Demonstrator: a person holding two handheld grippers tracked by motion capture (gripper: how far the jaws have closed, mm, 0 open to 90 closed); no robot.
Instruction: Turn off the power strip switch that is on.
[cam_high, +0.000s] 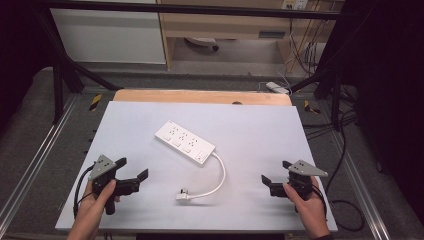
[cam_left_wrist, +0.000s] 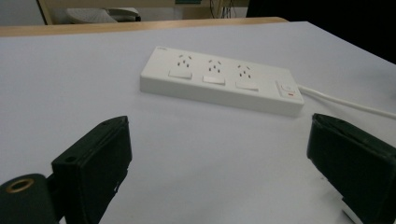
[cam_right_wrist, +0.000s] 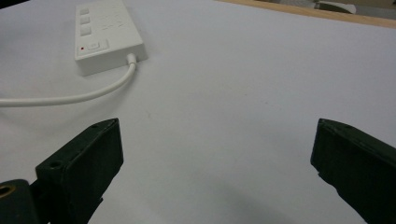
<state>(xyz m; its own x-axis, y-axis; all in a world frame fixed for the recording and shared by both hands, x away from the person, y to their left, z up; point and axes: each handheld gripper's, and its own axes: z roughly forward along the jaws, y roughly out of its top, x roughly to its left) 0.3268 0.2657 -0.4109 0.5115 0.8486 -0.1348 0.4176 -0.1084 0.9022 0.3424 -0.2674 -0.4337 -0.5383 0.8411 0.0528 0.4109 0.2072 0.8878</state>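
A white power strip (cam_high: 185, 142) with three sockets lies at an angle in the middle of the white table top (cam_high: 260, 125). Its white cable (cam_high: 220, 175) curves toward the near edge and ends in a plug (cam_high: 183, 195) lying flat. My left gripper (cam_high: 132, 168) is held by a hand at the near left, open and empty, pointing at the power strip (cam_left_wrist: 219, 79). At the near right my right gripper (cam_high: 276, 171) is also open and empty. In the right gripper view the strip's switch end (cam_right_wrist: 105, 44) and cable (cam_right_wrist: 79, 97) lie far left of the open gripper (cam_right_wrist: 217, 172).
A wooden strip (cam_high: 200, 96) runs along the table's far edge. Black frame posts (cam_high: 57, 85) stand at both back corners, with metal rails along the sides. Dark cables (cam_high: 345, 205) trail on the floor at the right, and a white box (cam_high: 276, 87) lies behind the table.
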